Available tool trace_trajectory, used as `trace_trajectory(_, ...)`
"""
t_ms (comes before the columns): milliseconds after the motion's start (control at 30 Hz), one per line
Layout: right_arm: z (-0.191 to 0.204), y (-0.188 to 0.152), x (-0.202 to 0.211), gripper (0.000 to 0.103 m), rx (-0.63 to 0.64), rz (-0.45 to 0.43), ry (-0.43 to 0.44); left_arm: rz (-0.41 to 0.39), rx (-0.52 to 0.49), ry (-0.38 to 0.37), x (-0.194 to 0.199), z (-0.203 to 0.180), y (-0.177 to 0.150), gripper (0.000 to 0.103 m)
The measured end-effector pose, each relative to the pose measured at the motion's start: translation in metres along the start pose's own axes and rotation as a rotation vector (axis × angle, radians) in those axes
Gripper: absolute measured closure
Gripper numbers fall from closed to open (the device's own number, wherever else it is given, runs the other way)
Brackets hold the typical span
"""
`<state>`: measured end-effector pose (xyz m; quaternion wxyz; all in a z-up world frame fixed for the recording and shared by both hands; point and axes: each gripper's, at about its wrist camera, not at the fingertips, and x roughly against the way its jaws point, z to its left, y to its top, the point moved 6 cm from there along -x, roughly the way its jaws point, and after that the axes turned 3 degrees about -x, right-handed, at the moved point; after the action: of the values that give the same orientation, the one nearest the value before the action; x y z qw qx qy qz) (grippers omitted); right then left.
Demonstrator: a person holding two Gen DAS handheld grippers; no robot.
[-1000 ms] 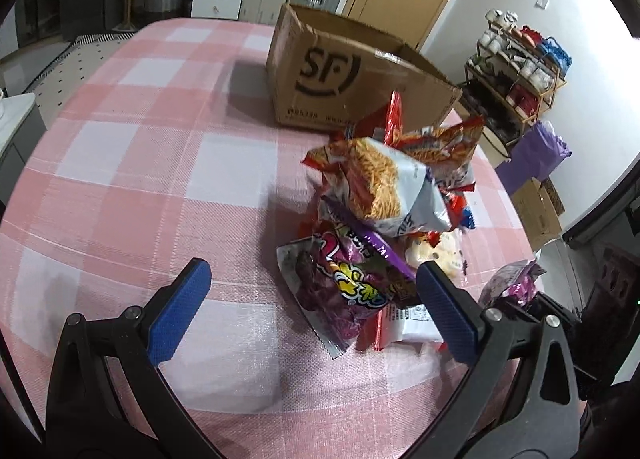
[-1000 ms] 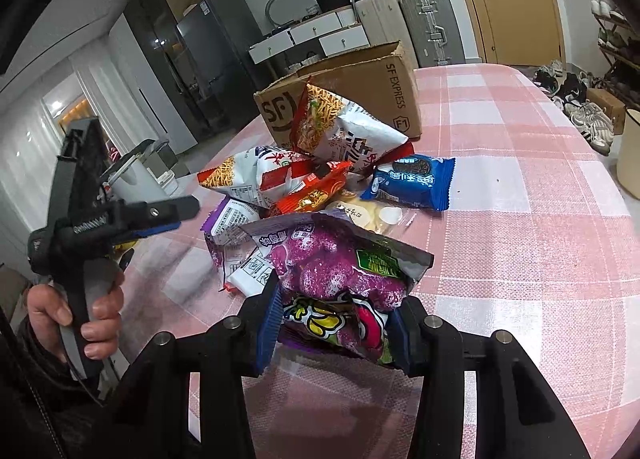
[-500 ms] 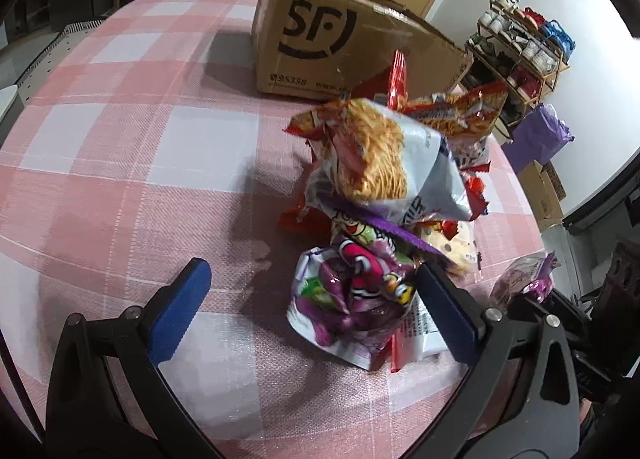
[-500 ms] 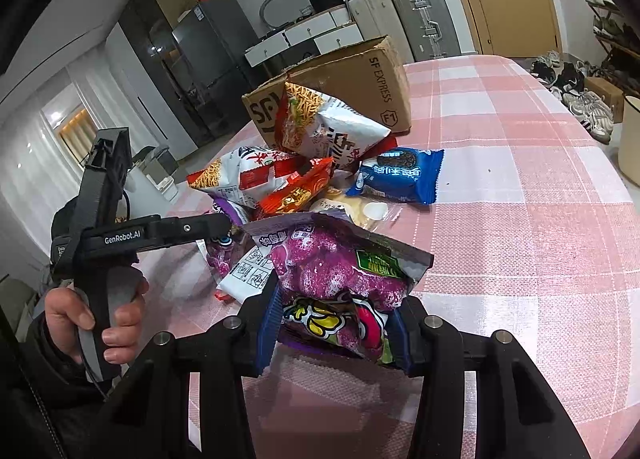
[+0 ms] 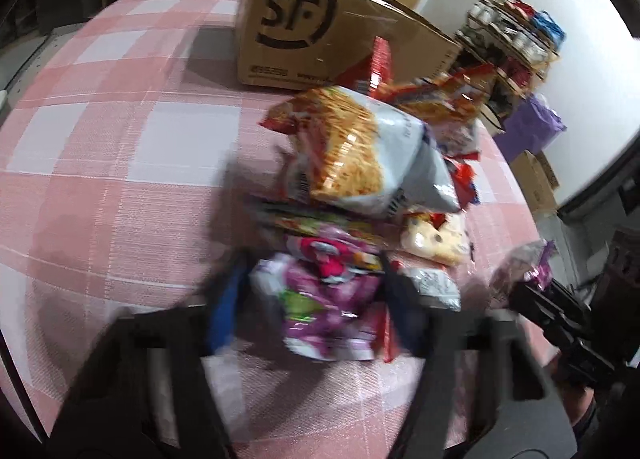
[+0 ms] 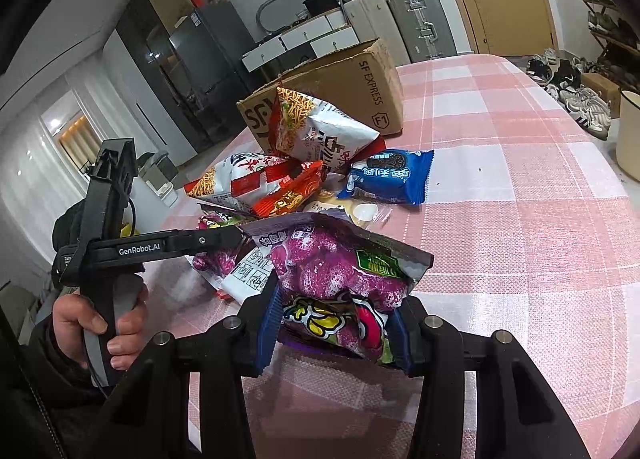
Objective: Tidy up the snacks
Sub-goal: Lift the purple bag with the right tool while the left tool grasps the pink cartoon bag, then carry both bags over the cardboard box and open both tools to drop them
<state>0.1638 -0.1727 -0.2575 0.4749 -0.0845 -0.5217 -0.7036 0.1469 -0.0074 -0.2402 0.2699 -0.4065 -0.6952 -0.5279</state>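
1. Closing in since half a second ago, the left gripper (image 5: 316,299) now brackets a purple snack bag (image 5: 328,299) at the near edge of the pile; motion blur smears its fingers, so I cannot tell whether they are clamped on it.
2. From the right wrist view, the left gripper's tip (image 6: 224,237) sits against the pile, its far finger hidden.
3. Clenched on another purple snack bag (image 6: 340,267), the right gripper (image 6: 334,331) holds it above the tabletop (image 6: 520,239); the bag's lower end is hidden between the fingers.
4. Beyond lies the snack pile: a noodle-print bag (image 6: 320,131) on top, an orange packet (image 6: 292,191) and a blue cookie pack (image 6: 388,175) beside it, lower packets mostly covered.
5. Behind the pile stands a cardboard box (image 6: 340,91); its inside is out of sight.
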Motion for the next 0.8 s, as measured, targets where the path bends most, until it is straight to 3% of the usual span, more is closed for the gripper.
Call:
trace_trajectory(67, 0.001, -0.001, 0.001, 0.056, 0.002, 0.0, 0.0, -0.012, -0.039, 0.012, -0.002, -0.005, 0.002, 0.06)
trace_trajectory(167, 0.003, 0.0, 0.004, 0.056, 0.003, -0.003, 0.0, -0.005, -0.033, -0.028, 0.002, -0.007, 0.001, 0.066)
trace_trajectory(467, 0.02, 0.002, 0.014, 0.056, 0.039, -0.021, -0.002, -0.029, -0.018, -0.017, 0.01, -0.006, 0.002, 0.066)
trace_trajectory(800, 0.037, 0.005, 0.022, 0.056, 0.076, -0.035, -0.004, -0.098, -0.026, -0.01, 0.067, 0.003, -0.017, 0.066)
